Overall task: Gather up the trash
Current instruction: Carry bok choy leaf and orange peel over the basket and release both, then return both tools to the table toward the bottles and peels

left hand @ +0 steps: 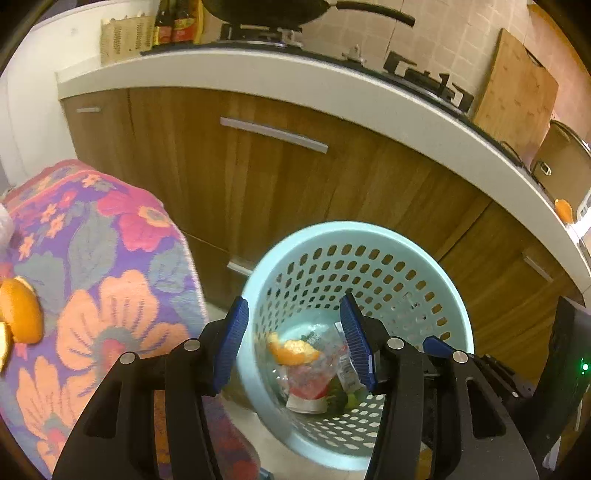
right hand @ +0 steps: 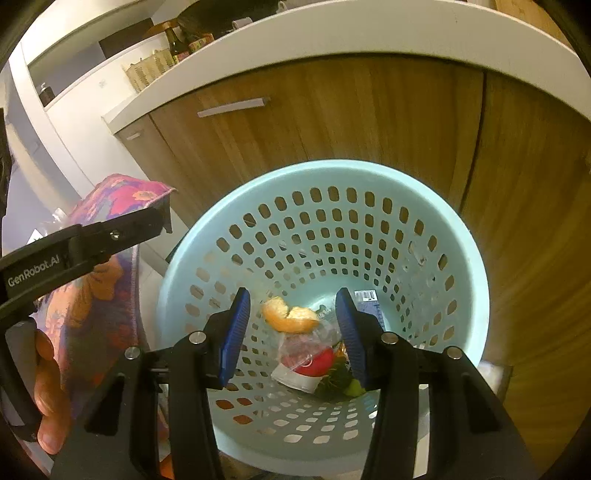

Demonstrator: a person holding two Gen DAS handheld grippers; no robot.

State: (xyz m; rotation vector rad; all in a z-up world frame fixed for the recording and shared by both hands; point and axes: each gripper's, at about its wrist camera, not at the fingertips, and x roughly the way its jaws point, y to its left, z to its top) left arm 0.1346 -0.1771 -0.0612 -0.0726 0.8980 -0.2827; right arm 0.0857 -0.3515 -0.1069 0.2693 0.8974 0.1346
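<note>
A light blue perforated basket [left hand: 332, 230] [right hand: 332, 168] stands on the floor in front of the cabinets. At its bottom lie an orange peel [left hand: 293, 350] [right hand: 290, 315], a clear plastic wrapper [left hand: 314, 369] [right hand: 303, 343] and a red and white package [right hand: 317, 365]. My left gripper [left hand: 294, 306] hangs open over the basket's left rim with nothing between its blue pads. Above the basket's middle my right gripper [right hand: 292, 299] is open and empty too. More orange peel [left hand: 22, 314] lies on a floral cloth [left hand: 110, 258] at the left.
Wooden cabinet doors [left hand: 258, 177] under a white counter [left hand: 258, 74] stand close behind the basket. On the counter are a stove with a pan [left hand: 277, 11], a cutting board [left hand: 517, 85], a pot [left hand: 561, 162] and an orange piece [left hand: 564, 210]. A hand [right hand: 48, 369] holds the left gripper.
</note>
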